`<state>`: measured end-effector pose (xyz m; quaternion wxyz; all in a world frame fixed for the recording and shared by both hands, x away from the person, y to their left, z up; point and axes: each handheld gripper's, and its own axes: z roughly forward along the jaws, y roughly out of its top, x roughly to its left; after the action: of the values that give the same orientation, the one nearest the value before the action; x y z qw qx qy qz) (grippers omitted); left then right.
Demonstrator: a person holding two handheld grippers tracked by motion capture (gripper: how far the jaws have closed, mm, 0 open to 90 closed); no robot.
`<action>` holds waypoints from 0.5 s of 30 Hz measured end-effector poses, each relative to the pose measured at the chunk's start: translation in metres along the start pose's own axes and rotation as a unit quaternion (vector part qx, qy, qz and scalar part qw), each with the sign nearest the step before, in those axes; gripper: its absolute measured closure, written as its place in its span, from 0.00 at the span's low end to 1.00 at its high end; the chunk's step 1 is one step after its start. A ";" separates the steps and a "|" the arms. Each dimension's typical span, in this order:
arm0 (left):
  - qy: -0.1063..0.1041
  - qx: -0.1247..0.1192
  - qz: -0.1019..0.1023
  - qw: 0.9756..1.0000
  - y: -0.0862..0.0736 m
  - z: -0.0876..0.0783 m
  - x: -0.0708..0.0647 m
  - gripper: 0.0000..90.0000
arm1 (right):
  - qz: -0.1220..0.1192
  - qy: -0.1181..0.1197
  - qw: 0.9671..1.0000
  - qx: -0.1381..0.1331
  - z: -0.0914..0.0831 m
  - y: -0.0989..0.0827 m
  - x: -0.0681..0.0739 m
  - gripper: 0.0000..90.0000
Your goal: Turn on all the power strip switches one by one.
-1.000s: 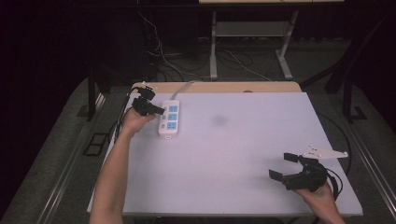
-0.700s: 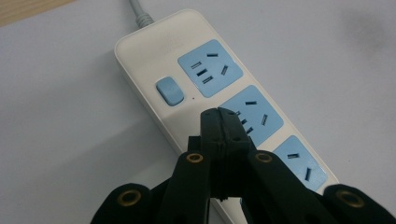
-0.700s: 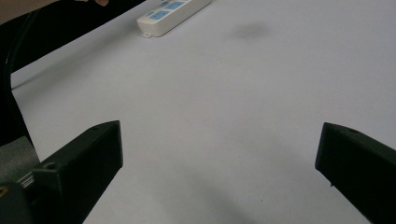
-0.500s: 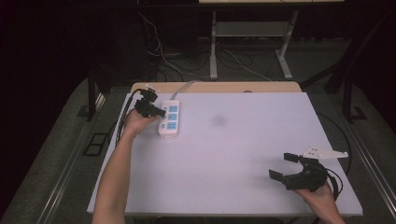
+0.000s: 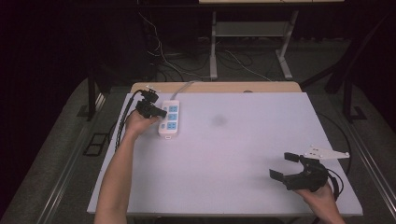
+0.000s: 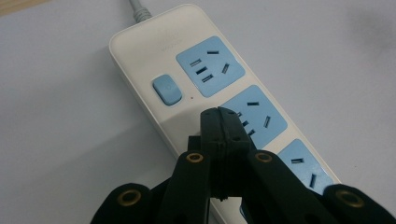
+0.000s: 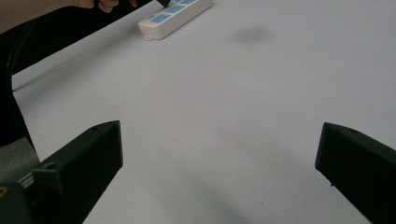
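Over the power strip (image 6: 219, 88), my left gripper (image 6: 223, 122) has its jaws pressed together with nothing between them, the joined tips hanging above the white body between the blue switch (image 6: 167, 89) and the middle socket (image 6: 254, 116). I cannot tell from the left gripper view whether the tips touch the casing or float just clear of it. With the jaws shut into one blunt point so near the switch, I judge the step in hand to be pressing that switch, and the press itself not yet made: the tips sit beside the button, not on it. The next move, as I read it, calls for a small shift toward the switch and then a short push down, keeping clear of the socket slots.

From the high view the strip (image 5: 170, 118) lies at the far left of the worktop (image 5: 224, 154), its cord (image 5: 183, 87) running off the far edge. My left gripper (image 5: 161, 113) comes at it from the left side, the hand (image 5: 138, 124) behind it and the forearm stretched long up the worktop's left edge.

My right gripper (image 5: 286, 164) rests well apart, near the right front corner, jaws spread wide and holding nothing, pointing left across the bare surface. Its own view looks along those wide jaws toward the strip (image 7: 173, 17) far off.
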<state>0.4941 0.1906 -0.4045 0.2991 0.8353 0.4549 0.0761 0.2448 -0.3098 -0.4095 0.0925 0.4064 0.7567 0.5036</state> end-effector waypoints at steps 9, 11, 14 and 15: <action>-0.011 -0.011 -0.015 1.000 -0.004 0.001 0.004 1.00 | -0.001 0.001 1.000 -0.001 0.001 0.000 0.000 0.01; -0.013 -0.013 -0.016 1.000 -0.005 0.001 0.004 1.00 | -0.001 0.001 1.000 -0.001 0.000 0.000 0.000 0.01; -0.011 -0.012 -0.014 1.000 -0.005 0.001 0.004 1.00 | -0.001 0.001 1.000 -0.002 0.000 0.000 0.000 0.01; -0.012 -0.011 -0.014 1.000 -0.005 0.001 0.004 1.00 | -0.001 0.001 1.000 -0.002 0.000 0.000 0.000 0.01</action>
<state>0.4935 0.1953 -0.4087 0.3151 0.8264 0.4618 0.0671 0.2448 -0.3101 -0.4097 0.0931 0.4046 0.7563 0.5056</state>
